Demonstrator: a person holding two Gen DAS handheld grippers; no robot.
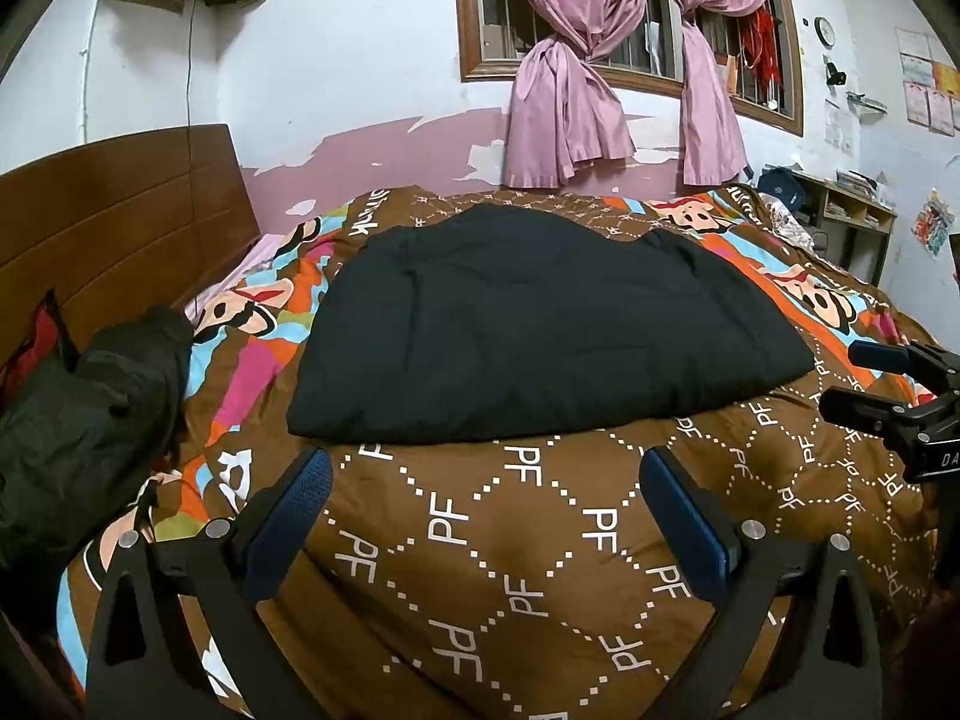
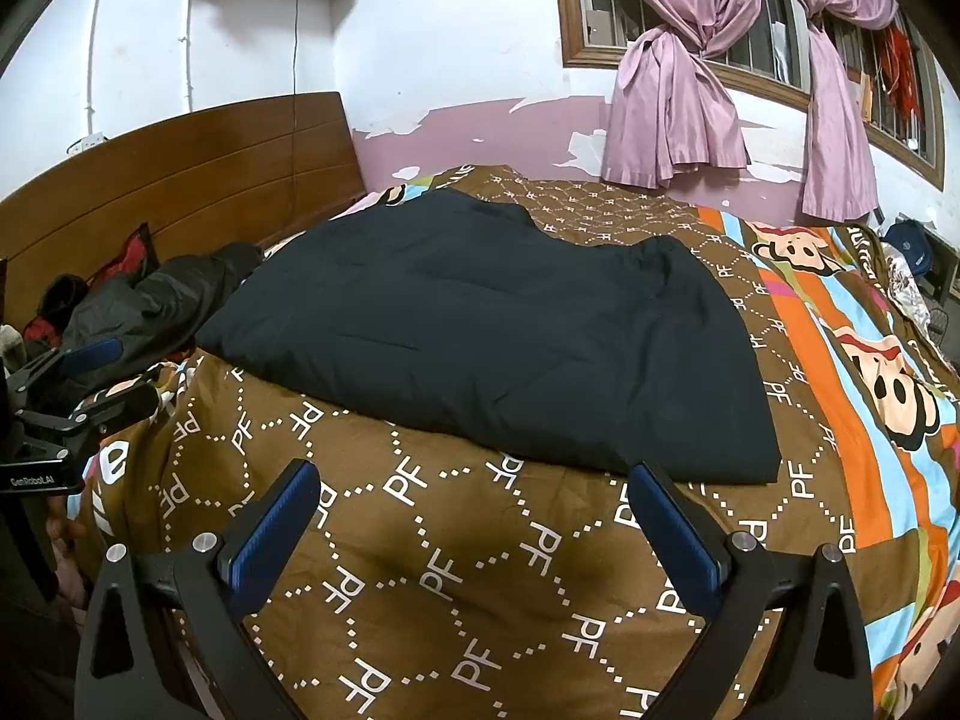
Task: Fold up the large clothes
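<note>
A folded garment (image 1: pixel 540 324) lies on the quilt (image 1: pixel 510 540) at mid-bed. A crumpled jacket (image 1: pixel 78 420) lies to its left, before the headboard (image 1: pixel 120 222). Behind the bed stands the wall with a curtained window (image 1: pixel 600 30); a shelf (image 1: pixel 852 210) stands at far right.

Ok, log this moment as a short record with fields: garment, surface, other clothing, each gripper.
garment: large black padded garment, folded into a flat block, lying untouched
surface: brown patterned quilt with PF lettering covering the bed
other clothing: dark crumpled jacket by the wooden headboard, apart from the black garment
left gripper: open, empty, just short of the garment's near edge
right gripper: open, empty, near the garment's near right corner
background: pink tied curtains at the window
</note>
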